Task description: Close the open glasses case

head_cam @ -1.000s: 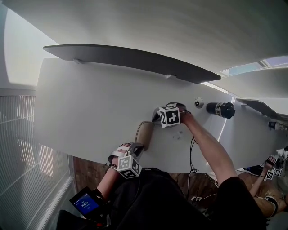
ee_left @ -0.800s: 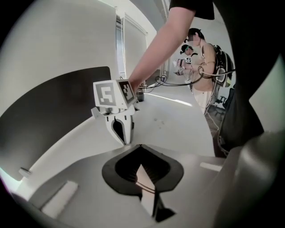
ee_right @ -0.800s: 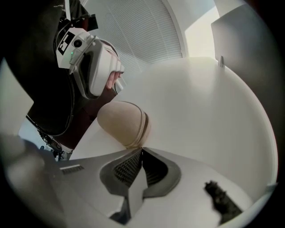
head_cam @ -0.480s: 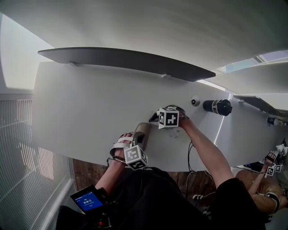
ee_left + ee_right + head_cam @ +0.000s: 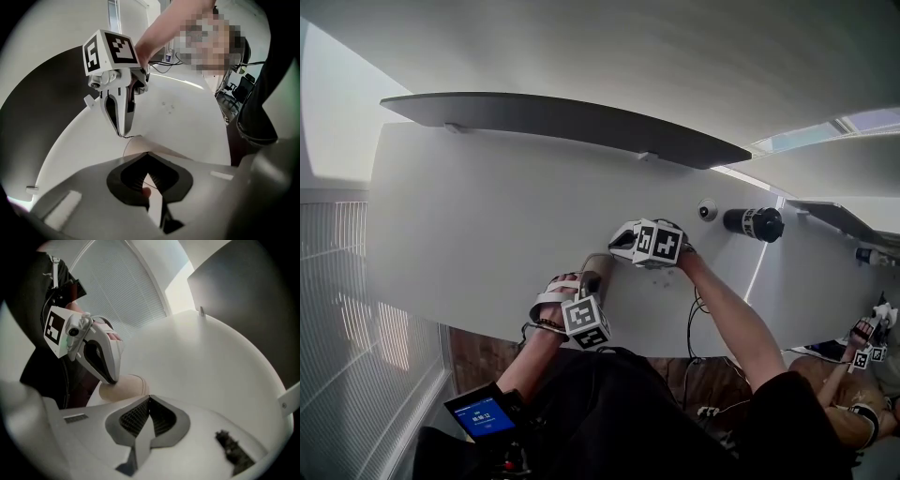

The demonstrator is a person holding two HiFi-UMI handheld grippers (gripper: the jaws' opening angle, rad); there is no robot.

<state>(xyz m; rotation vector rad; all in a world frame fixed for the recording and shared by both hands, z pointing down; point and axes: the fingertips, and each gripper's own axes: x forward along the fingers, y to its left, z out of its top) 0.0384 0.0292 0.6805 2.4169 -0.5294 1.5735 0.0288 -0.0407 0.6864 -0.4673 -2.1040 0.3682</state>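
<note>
Compared with a second ago, the left gripper (image 5: 589,284) sits closer to the glasses case (image 5: 598,269), up from the table's front edge, and now reaches the case's near end. The right gripper (image 5: 614,250) keeps its place at the case's far end, but its wrist is rolled, so its marker cube (image 5: 657,242) now shows two faces instead of one.

The tan, oblong case lies flat on the white table (image 5: 478,225), close to that front edge and between the two tools. In the left gripper view the left jaws are drawn together, with their tips meeting right at the case's rounded end. Whether they pinch any of its rim cannot be told. In the right gripper view the right jaws are pressed together with nothing between them, and their tips are just beside the case's other end. Seen from there the case looks like a smooth, rounded shell with a seam line round its end. Whether the lid is fully down cannot be told.

Well beyond the case to the right, a black cylinder (image 5: 756,223) lies on its side, with a small round object (image 5: 706,210) beside it.
</note>
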